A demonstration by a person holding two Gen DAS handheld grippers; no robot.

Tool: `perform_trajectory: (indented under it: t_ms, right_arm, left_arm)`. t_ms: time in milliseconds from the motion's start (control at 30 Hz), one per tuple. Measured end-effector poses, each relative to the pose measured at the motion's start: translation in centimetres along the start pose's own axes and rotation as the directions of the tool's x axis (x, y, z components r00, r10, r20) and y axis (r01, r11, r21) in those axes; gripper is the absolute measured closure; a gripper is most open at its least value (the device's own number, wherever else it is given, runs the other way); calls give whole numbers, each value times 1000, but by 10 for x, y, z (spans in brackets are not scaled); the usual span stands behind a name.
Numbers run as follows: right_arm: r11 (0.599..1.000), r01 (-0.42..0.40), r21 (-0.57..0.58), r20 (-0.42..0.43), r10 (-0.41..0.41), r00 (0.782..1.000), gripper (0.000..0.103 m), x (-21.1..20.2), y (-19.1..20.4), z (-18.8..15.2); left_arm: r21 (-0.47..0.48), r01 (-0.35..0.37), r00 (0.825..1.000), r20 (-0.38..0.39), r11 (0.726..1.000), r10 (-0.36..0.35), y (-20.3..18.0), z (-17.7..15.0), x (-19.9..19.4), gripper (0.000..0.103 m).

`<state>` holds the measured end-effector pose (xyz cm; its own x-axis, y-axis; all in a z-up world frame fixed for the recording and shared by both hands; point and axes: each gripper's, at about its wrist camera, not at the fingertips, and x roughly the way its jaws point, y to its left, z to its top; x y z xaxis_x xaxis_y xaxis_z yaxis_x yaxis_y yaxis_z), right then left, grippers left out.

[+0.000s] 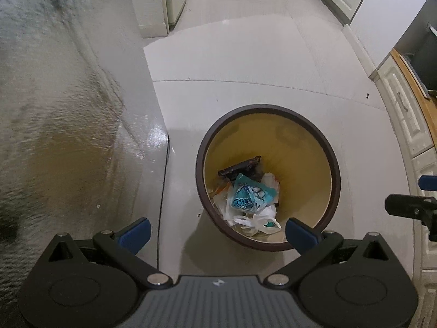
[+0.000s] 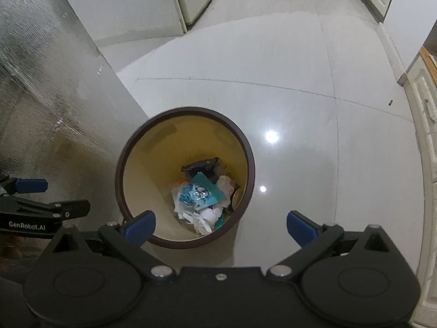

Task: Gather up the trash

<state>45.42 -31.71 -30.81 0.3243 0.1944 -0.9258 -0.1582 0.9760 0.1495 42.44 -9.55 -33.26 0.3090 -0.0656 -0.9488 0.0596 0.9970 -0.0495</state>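
Both tools, left tool (image 1: 217,231) & right tool (image 2: 221,225), are spread wide, holding nothing, above the bin (image 1: 269,112) on the floor (image 1: 245,63). Trash (image 1: 250,195) lies at bin bottom. Only left view shows the wooden bench (image 1: 418,90); only right view shows "GenRobot.AI" on the other tool.

Glossy tiled floor (image 2: 300,63), white cabinets (image 1: 409,120)

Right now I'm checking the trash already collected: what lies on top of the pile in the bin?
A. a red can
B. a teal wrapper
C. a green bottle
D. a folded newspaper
B: a teal wrapper sits on top of the white plastic inside the bin.
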Motion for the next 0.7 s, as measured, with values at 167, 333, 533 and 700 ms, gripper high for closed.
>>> perform_trajectory:
  t_ms: [167,333,533,700]
  right_arm:
    - [1000,5,-12,32,-5,999,0,-28,2,-8]
    - [1000,20,-10,87,-19,996,0,-62,4,-13]
    - [1000,11,19,178,-14,984,0,-104,6,-23]
    - [1000,14,9,285,-16,958,0,-149,9,-30]
  left_arm:
    - [4,2,999,34,1000,-2,2,-6,-25,0]
    - [11,7,997,77,1000,-7,2,-15,-56,0]
    - [3,20,985,169,1000,-20,-1,-22,-104,0]
    - [16,44,962,270,999,-47,-9,-23,-152,0]
